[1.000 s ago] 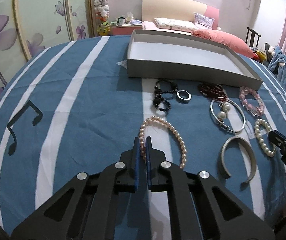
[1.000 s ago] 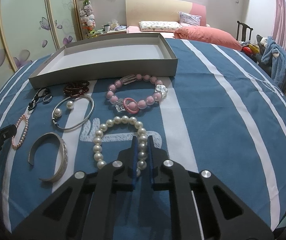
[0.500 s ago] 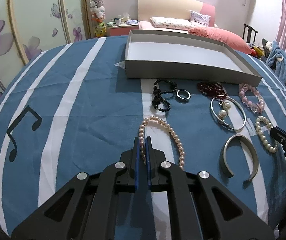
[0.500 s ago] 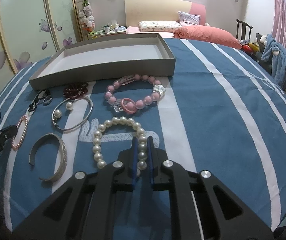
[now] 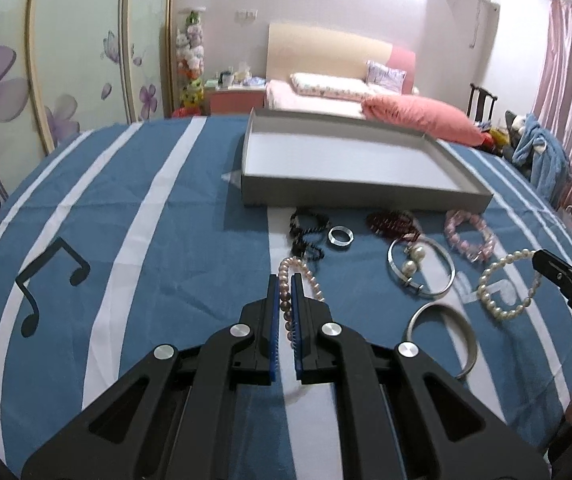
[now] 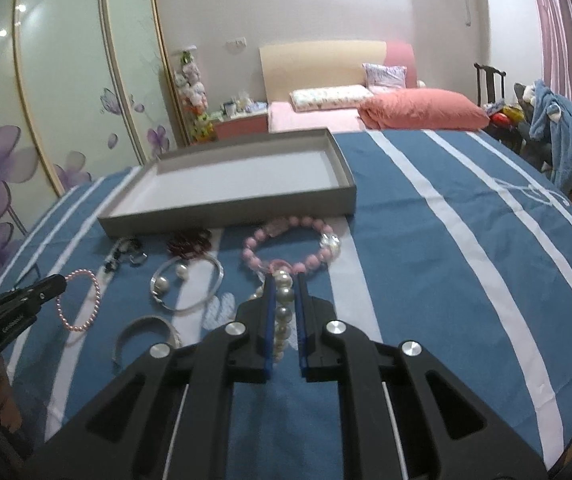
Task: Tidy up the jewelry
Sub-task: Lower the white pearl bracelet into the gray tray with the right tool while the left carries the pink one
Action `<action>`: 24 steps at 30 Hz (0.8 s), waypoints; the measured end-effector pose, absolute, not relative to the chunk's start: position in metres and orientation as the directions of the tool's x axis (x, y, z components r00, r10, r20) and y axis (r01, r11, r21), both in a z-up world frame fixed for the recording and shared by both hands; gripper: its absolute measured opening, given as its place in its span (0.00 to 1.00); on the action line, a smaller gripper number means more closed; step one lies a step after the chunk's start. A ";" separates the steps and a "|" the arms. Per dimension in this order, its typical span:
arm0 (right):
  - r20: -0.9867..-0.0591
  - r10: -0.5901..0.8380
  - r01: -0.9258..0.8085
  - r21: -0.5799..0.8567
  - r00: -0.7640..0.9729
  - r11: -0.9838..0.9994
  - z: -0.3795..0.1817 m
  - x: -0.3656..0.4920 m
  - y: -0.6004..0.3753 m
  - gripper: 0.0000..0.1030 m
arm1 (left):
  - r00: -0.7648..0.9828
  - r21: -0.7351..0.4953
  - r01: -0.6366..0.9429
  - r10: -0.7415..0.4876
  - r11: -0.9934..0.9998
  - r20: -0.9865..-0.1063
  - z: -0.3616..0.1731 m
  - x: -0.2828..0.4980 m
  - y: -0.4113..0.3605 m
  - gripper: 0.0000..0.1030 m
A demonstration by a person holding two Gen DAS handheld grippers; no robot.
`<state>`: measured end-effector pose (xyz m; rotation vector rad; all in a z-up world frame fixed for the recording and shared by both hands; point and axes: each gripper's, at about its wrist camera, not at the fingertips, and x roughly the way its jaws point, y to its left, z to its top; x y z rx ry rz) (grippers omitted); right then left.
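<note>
The tray (image 5: 361,200) lies on the bedspread (image 5: 126,240), with the bracelets (image 5: 421,272) in a row before its near wall.

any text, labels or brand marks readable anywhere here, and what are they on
"DAS": embossed letters on the black arm of the right gripper, seen from the left wrist view; cut off, likely part of a longer word.
Embossed lettering on the left gripper arm in the right wrist view: too blurred to read.
Music note sign: printed on the blue striped cloth.
</note>
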<state>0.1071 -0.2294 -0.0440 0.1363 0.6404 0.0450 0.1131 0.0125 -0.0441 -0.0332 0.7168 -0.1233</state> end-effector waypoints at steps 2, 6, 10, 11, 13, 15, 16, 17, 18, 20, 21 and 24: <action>-0.568 0.092 -0.013 0.143 0.818 0.990 -0.038 0.105 -0.227 0.10 | 0.768 -0.068 0.109 -0.127 0.992 -0.628 -0.039 0.109 0.010 0.06; -0.527 0.105 -0.033 0.145 0.843 0.989 -0.030 0.100 -0.224 0.10 | 0.813 -0.049 0.129 -0.134 0.990 -0.567 -0.026 0.101 0.005 0.06; -0.488 0.118 -0.047 0.155 0.865 0.987 -0.020 0.095 -0.220 0.10 | 0.848 -0.028 0.142 -0.137 0.989 -0.512 -0.016 0.092 -0.002 0.06; -0.479 0.121 -0.051 0.156 0.869 0.986 -0.019 0.094 -0.220 0.10 | 0.854 -0.024 0.143 -0.135 0.989 -0.502 -0.014 0.091 -0.004 0.06; -0.459 0.125 -0.059 0.156 0.879 0.986 -0.013 0.092 -0.217 0.10 | 0.872 -0.012 0.144 -0.133 0.989 -0.472 -0.008 0.089 -0.008 0.06; -0.442 0.130 -0.068 0.154 0.888 0.986 -0.008 0.091 -0.215 0.10 | 0.884 -0.006 0.144 -0.131 0.990 -0.448 -0.003 0.087 -0.012 0.06; -0.434 0.132 -0.072 0.153 0.891 0.986 -0.005 0.091 -0.214 0.10 | 0.889 -0.007 0.146 -0.134 0.989 -0.438 -0.001 0.085 -0.014 0.06; -0.425 0.136 -0.078 0.151 0.895 0.985 -0.002 0.091 -0.214 0.10 | 0.894 -0.005 0.149 -0.137 0.989 -0.427 0.002 0.085 -0.016 0.06; -0.419 0.136 -0.081 0.148 0.898 0.986 0.000 0.091 -0.211 0.10 | 0.897 -0.004 0.151 -0.138 0.989 -0.420 0.004 0.086 -0.017 0.06; -0.406 0.140 -0.088 0.142 0.903 0.986 0.005 0.092 -0.209 0.10 | 0.903 -0.003 0.153 -0.141 0.988 -0.407 0.008 0.087 -0.019 0.06; -0.396 0.140 -0.092 0.138 0.908 0.986 0.009 0.092 -0.208 0.10 | 0.906 -0.001 0.156 -0.144 0.988 -0.399 0.010 0.089 -0.021 0.06; -0.370 0.139 -0.098 0.126 0.918 0.987 0.016 0.094 -0.204 0.10 | 0.914 0.004 0.161 -0.147 0.987 -0.378 0.016 0.093 -0.022 0.06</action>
